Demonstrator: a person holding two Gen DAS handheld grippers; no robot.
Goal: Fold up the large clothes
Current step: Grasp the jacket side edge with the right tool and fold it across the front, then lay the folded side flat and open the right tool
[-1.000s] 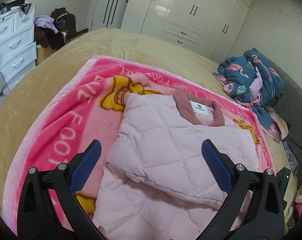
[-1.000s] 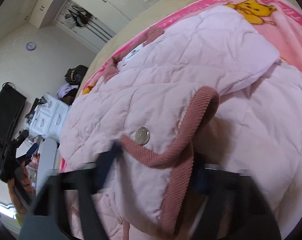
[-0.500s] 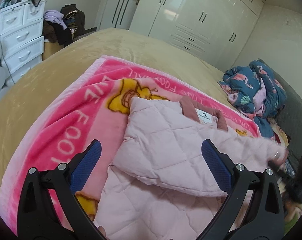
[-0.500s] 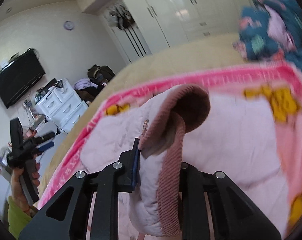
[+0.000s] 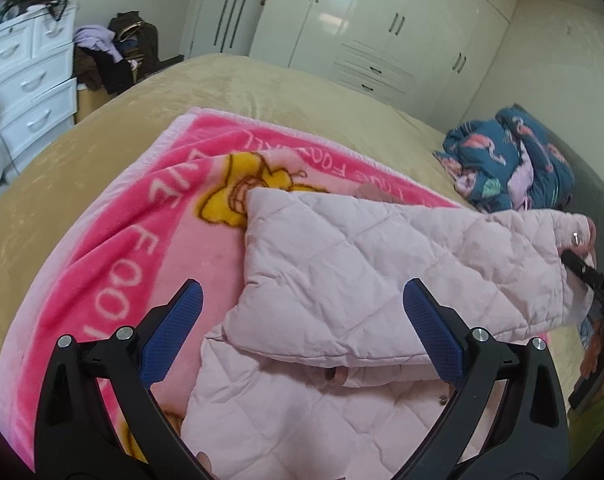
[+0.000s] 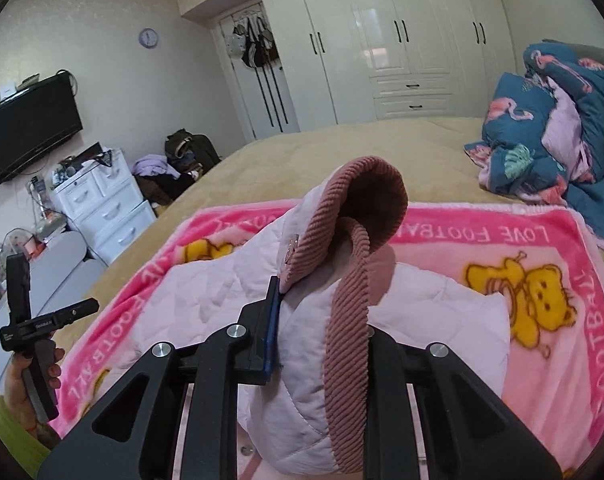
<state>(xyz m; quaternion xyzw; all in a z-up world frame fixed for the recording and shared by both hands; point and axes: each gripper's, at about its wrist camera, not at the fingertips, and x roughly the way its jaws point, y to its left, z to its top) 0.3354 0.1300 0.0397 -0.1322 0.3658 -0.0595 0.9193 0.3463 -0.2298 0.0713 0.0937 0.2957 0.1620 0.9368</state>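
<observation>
While right gripper (image 6: 318,320) clamps one jacket (image 5: 342,264) | left gripper (image 5: 302,340) gapes empty | one blanket (image 5: 149,216)

Jacket (image 5: 342,280): pale pink quilted cloth, matt, soft and puffy, stitched in diamonds. Its cuff (image 6: 354,240): dusty-rose ribbed corduroy-like cloth with a small shiny metal snap. Blanket (image 5: 149,216): pink fleece, fuzzy nap. Bedspread (image 5: 81,168): tan plush, short velvety pile. Left gripper (image 5: 302,336): matt black plastic arms, blue textured rubbery pads, bright metal screw heads. Wardrobe (image 6: 402,40): white, high-gloss, reflective doors with dark handles. Comforter (image 6: 550,128): printed smooth cloth.
</observation>
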